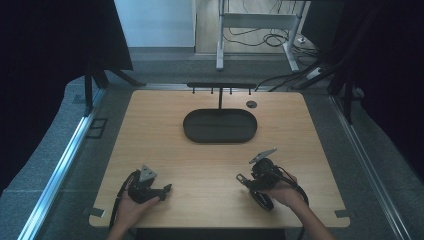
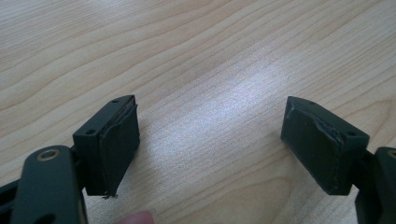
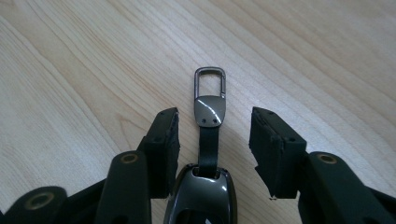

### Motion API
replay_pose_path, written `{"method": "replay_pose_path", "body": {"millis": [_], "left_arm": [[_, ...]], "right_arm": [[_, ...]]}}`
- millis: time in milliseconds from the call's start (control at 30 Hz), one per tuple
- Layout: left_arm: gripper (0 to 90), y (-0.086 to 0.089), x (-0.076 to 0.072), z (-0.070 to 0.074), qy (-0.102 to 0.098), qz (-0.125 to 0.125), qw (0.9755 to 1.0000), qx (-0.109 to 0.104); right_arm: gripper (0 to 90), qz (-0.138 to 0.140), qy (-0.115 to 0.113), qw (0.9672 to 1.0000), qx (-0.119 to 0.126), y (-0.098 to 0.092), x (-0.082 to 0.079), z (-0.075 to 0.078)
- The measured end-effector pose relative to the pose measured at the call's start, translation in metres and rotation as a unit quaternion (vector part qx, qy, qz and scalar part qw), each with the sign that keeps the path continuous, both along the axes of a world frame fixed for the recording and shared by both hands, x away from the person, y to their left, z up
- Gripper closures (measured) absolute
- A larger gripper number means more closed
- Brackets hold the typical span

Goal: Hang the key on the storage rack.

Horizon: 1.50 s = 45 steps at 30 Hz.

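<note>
My right gripper (image 3: 214, 135) hangs released, its jaws either side of the key fob (image 3: 209, 154) lying on the counter (image 3: 70, 70); my left gripper (image 2: 212, 144) is released over bare wood.

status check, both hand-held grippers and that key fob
Left hand-held gripper open, nothing between jaws. Right hand-held gripper straddling key fob, pads not touching. Nothing in the way.

The key fob (image 3: 201, 198) runs off the bottom edge, between the tongs.
</note>
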<state>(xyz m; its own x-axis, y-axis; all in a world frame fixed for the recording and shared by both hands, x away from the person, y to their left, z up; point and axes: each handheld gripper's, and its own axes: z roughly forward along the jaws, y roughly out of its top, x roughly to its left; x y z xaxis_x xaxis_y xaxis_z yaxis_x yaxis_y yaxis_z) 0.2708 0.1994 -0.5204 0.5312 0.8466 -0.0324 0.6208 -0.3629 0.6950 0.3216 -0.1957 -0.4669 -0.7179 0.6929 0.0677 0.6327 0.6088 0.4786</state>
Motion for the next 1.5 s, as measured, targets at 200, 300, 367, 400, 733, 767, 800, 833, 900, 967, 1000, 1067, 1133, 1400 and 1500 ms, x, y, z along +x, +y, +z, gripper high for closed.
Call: {"method": "replay_pose_path", "body": {"millis": [200,300,367,400,733,767,800,833,900,967,1000,1067,1133,1400,1500], "left_arm": [[19.6,0.000,0.000,0.000,0.000,0.000,1.0000,0.000],[19.6,0.000,0.000,0.000,0.000,0.000,1.0000,0.000],[19.7,0.000,0.000,0.000,0.000,0.000,1.0000,0.000],[19.6,0.000,0.000,0.000,0.000,0.000,1.0000,0.000],[19.6,0.000,0.000,0.000,-0.001,0.000,1.0000,0.001],[19.6,0.000,0.000,0.000,-0.001,0.000,1.0000,0.001],[19.7,0.000,0.000,0.000,0.000,0.000,1.0000,0.000],[19.6,0.000,0.000,0.000,0.000,0.000,1.0000,0.000],[19.6,0.000,0.000,0.000,-0.001,0.000,1.0000,0.001],[19.6,0.000,0.000,0.000,0.000,0.000,1.0000,0.000],[19.6,0.000,0.000,0.000,-0.001,0.000,1.0000,0.001],[19.6,0.000,0.000,0.000,-0.001,0.000,1.0000,0.001],[19.6,0.000,0.000,0.000,-0.001,0.000,1.0000,0.001],[19.6,0.000,0.000,0.000,0.000,0.000,1.0000,0.000],[19.6,0.000,0.000,0.000,0.000,0.000,1.0000,0.000]], "right_arm": [[55.8,0.006,0.012,0.9997,-0.018,0.004,0.002,-0.004],[57.5,0.002,0.020,0.9992,-0.034,0.006,0.002,-0.007],[57.9,0.002,0.022,0.9991,-0.038,0.006,0.003,-0.008],[58.3,0.001,0.025,0.9988,-0.042,0.007,0.004,-0.010],[65.5,-0.019,0.044,0.9971,-0.058,0.012,0.009,-0.015],[66.1,-0.019,0.044,0.9970,-0.060,0.013,0.008,-0.015],[67.0,-0.019,0.043,0.9970,-0.062,0.013,0.008,-0.015],[68.0,-0.019,0.042,0.9968,-0.065,0.014,0.008,-0.014],[70.1,-0.020,0.039,0.9963,-0.073,0.015,0.007,-0.014],[72.4,-0.023,0.038,0.9959,-0.078,0.016,0.007,-0.014],[73.0,-0.023,0.039,0.9959,-0.079,0.017,0.007,-0.014],[73.0,-0.025,0.038,0.9957,-0.080,0.017,0.006,-0.014],[73.5,-0.027,0.037,0.9956,-0.082,0.018,0.006,-0.014],[70.2,-0.031,0.038,0.9948,-0.089,0.020,0.006,-0.013],[68.4,-0.026,0.052,0.9942,-0.091,0.021,0.009,-0.013]]}}
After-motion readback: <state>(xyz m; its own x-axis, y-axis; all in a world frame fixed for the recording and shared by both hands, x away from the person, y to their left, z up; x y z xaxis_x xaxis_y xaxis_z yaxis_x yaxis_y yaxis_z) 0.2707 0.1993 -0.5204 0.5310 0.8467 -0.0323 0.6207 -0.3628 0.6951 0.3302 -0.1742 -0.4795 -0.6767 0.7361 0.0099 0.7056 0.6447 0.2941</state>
